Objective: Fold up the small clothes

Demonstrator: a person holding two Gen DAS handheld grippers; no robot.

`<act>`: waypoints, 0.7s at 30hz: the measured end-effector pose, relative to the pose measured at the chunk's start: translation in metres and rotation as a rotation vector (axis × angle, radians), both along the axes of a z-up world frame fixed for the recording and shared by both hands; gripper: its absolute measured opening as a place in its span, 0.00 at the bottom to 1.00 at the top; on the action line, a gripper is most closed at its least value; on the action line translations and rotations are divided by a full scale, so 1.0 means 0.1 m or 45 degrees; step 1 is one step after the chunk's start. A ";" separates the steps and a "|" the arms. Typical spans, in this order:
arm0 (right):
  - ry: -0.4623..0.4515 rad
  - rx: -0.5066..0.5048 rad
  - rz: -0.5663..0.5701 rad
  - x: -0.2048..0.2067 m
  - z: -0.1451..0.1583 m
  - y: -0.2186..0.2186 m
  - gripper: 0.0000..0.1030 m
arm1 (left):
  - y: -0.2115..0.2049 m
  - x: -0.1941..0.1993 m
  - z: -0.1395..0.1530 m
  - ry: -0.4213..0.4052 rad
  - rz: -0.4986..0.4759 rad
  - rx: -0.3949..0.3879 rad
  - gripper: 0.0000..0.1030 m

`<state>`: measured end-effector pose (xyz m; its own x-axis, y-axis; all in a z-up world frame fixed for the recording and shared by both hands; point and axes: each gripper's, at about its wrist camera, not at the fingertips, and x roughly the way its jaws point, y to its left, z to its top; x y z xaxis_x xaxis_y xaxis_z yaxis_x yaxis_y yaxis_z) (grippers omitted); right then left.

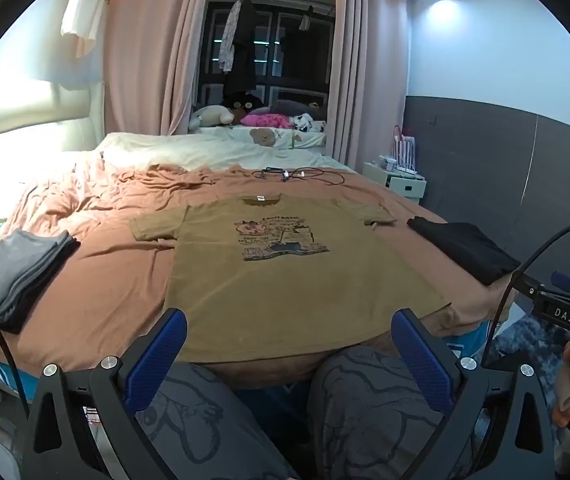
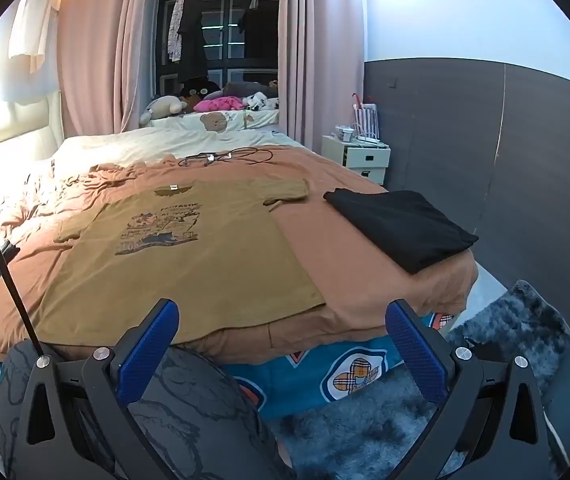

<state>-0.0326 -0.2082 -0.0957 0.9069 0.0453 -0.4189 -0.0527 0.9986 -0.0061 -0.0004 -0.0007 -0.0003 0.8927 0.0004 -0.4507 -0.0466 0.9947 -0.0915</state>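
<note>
A mustard-brown T-shirt [image 1: 281,272] with a dark print lies spread flat, front up, on the orange bed sheet [image 1: 97,280], collar toward the far end. In the right wrist view the same T-shirt [image 2: 189,256] lies left of centre. My left gripper [image 1: 289,336] hangs open just short of the shirt's near hem, nothing between its blue pads. My right gripper [image 2: 281,332] is open too, over the bed's near edge by the shirt's right hem corner. Both are held above a person's knees in grey patterned shorts [image 1: 365,400].
A folded grey stack [image 1: 17,272] sits at the bed's left edge and a folded black garment [image 2: 401,228] at its right corner. Cables [image 1: 297,174] lie further up the bed. A white nightstand [image 2: 361,158] and a shaggy rug [image 2: 505,340] are on the right.
</note>
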 end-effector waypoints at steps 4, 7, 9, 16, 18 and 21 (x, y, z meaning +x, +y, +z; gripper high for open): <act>0.000 0.003 0.000 0.00 0.00 0.00 1.00 | -0.06 -0.04 0.02 -0.006 -0.004 0.002 1.00; -0.011 0.015 0.006 -0.01 0.02 -0.01 1.00 | -0.05 -0.03 0.02 -0.008 0.000 0.007 1.00; -0.022 0.016 0.001 -0.03 0.02 -0.02 1.00 | -0.04 -0.02 -0.02 -0.010 0.003 0.012 1.00; -0.023 0.014 -0.006 -0.04 -0.02 -0.05 1.00 | 0.04 -0.09 0.01 -0.031 0.008 -0.018 1.00; -0.025 0.013 -0.003 -0.04 -0.01 -0.05 1.00 | 0.06 -0.10 0.01 -0.034 0.012 -0.025 1.00; -0.026 0.006 -0.006 -0.05 0.00 -0.04 1.00 | 0.08 -0.11 0.01 -0.040 0.009 -0.029 1.00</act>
<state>-0.0376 -0.2123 -0.0957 0.9153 0.0429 -0.4004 -0.0479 0.9989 -0.0024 -0.0116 0.0072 0.0006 0.9062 -0.0029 -0.4227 -0.0506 0.9920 -0.1153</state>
